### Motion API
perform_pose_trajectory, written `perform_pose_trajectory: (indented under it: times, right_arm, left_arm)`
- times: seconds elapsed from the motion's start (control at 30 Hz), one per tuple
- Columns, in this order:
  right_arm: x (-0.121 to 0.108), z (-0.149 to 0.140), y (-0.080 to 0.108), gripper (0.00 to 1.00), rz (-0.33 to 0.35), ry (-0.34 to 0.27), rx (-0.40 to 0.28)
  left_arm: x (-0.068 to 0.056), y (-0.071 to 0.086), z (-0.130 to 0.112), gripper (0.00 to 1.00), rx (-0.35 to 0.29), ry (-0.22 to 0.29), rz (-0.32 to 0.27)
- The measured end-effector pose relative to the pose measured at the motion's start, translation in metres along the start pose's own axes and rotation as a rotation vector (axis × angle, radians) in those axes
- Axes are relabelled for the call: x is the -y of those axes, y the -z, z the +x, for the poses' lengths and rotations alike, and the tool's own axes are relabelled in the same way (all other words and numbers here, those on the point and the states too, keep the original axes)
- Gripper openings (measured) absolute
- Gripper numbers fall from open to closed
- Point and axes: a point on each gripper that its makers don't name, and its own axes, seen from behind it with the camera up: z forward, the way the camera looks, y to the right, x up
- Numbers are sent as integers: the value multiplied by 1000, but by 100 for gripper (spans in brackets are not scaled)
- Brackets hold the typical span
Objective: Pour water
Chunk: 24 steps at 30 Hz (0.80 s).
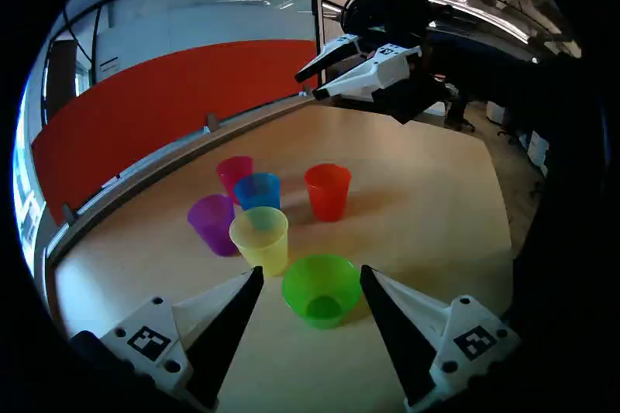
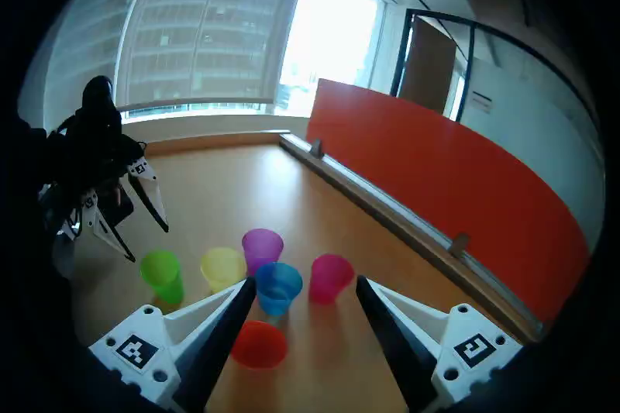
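A long wooden table runs beside a red partition, with a bright window at its far end. Six plastic cups stand upright on it in a loose cluster.

The left gripper is low over the near edge of the cluster with its jaws spread wide. The green cup sits right between its fingertips, one finger on each side. I cannot tell whether either finger touches the rim. In the left gripper view, the yellow cup is just beyond the green one, and the purple cup, blue cup and pink cup are behind it. The red cup stands a little apart to the right.

The right gripper hangs above the opposite side of the cluster, its jaws also wide and holding nothing. In its own view the blue and pink cups lie between its fingertips.
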Motion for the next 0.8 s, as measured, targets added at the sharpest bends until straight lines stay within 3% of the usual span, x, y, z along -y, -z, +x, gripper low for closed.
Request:
perform_pose_trajectory:
  times: [0.8]
  right_arm:
    - [0, -3, -27, 100, 28, 14, 25]
  left_arm:
    - [-5, -15, -34, 93, 60, -4, -33]
